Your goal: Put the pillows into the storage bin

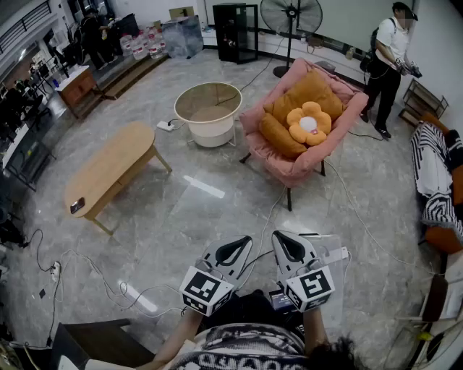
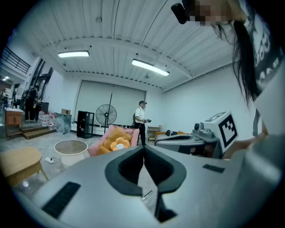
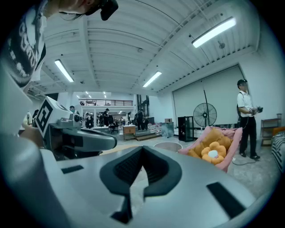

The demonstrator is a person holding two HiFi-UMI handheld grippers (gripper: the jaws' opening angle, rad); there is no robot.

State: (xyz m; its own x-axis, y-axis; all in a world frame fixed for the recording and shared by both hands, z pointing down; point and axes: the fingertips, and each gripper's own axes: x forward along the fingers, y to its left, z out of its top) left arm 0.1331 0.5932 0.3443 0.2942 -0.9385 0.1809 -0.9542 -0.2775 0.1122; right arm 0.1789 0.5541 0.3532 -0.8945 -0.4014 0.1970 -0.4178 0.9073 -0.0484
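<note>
Several pillows lie on a pink armchair (image 1: 340, 126) across the room: two orange cushions (image 1: 307, 94) and a flower-shaped pillow (image 1: 309, 123), the flower pillow (image 2: 119, 144) (image 3: 213, 152) also showing in both gripper views. A round white storage bin (image 1: 208, 115) (image 2: 70, 150) stands on the floor left of the chair. My left gripper (image 1: 241, 243) (image 2: 143, 148) and right gripper (image 1: 279, 238) (image 3: 142, 149) are held side by side close to my body, far from the chair. Both have their jaws together with nothing between them.
An oval wooden coffee table (image 1: 108, 173) stands at the left. A person (image 1: 387, 61) stands behind the chair at the back right, near a floor fan (image 1: 291, 22). Cables (image 1: 87, 267) and a power strip trail over the floor. A striped sofa (image 1: 434, 173) is at the right edge.
</note>
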